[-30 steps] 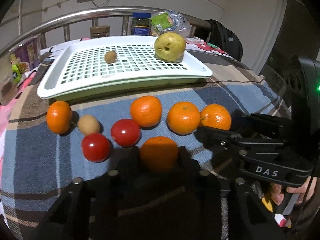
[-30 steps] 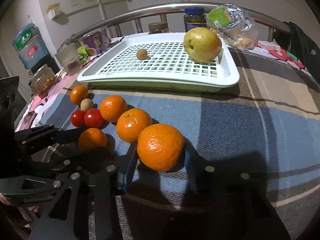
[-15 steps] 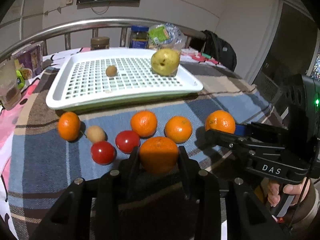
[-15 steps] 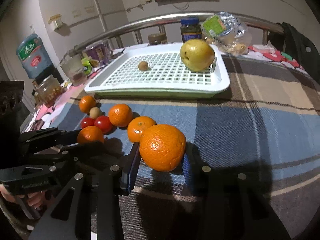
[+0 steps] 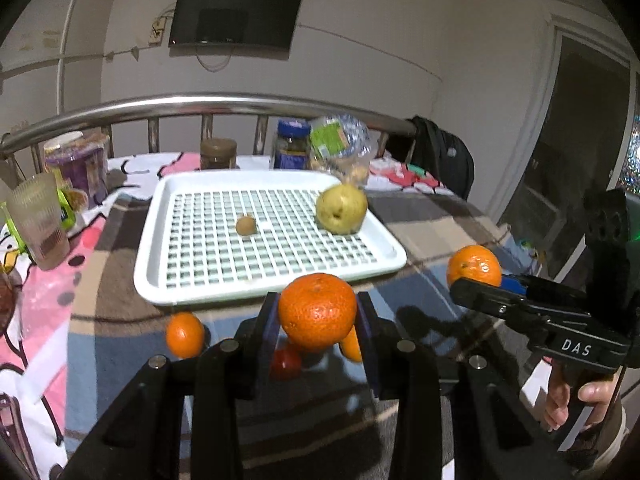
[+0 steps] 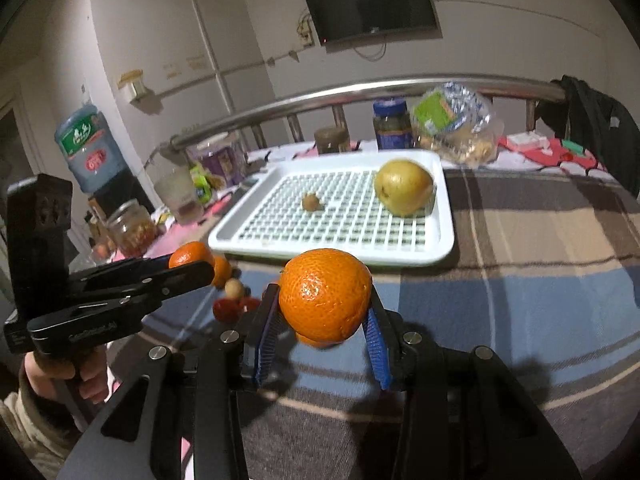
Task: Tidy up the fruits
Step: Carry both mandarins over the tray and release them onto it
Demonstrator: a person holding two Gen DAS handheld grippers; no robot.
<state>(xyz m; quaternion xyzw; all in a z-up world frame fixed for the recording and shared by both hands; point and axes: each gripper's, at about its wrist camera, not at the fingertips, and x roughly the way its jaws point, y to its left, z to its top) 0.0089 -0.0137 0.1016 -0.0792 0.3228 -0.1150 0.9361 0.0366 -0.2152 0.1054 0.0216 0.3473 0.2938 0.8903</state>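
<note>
Left wrist view: both oranges have risen off the blanket, left gripper (image 5: 316,316) clamping one orange (image 5: 317,311), right gripper (image 6: 325,312) clamping the other orange (image 6: 325,294), ready for the tray (image 5: 160,280) at frame centre.

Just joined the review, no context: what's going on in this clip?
A person holds a gripper in each hand and is sorting fruit. The left gripper is clamped on an orange, and the right gripper on another orange; both are off the plaid blanket. The white tray ahead holds only a pear and a small brown fruit. More oranges and tomatoes lie on the blanket.
</note>
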